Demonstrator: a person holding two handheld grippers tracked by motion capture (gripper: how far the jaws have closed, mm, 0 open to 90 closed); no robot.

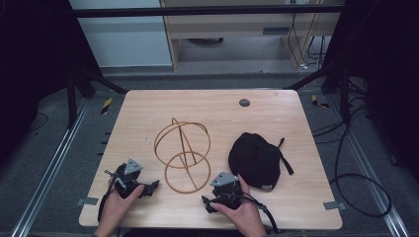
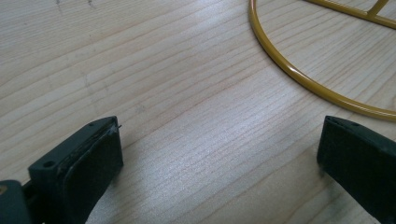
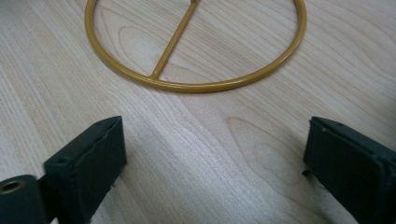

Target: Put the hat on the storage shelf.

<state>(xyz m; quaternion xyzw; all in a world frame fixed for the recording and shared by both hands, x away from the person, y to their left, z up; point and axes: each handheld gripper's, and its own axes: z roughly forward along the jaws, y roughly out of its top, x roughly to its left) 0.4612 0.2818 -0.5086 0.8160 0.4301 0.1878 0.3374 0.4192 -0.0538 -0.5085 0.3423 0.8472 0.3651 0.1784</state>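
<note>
While both grippers, L (image 1: 154, 184) & R (image 1: 206, 202), gape empty, wire stand (image 1: 183, 154) sits between.

we observe a wooden worktop (image 1: 148, 106) bearing a gold wire stand (image 1: 183, 155) at its centre, made of two rings joined by a rod, the lower ring lying flat. a black cap (image 1: 256, 159) lies just to its right, apart from it. the left hand-held gripper (image 1: 154, 185) rests near the front edge, left of the flat ring; the right hand-held gripper (image 1: 206, 203) rests right of it, close to the cap.
</note>
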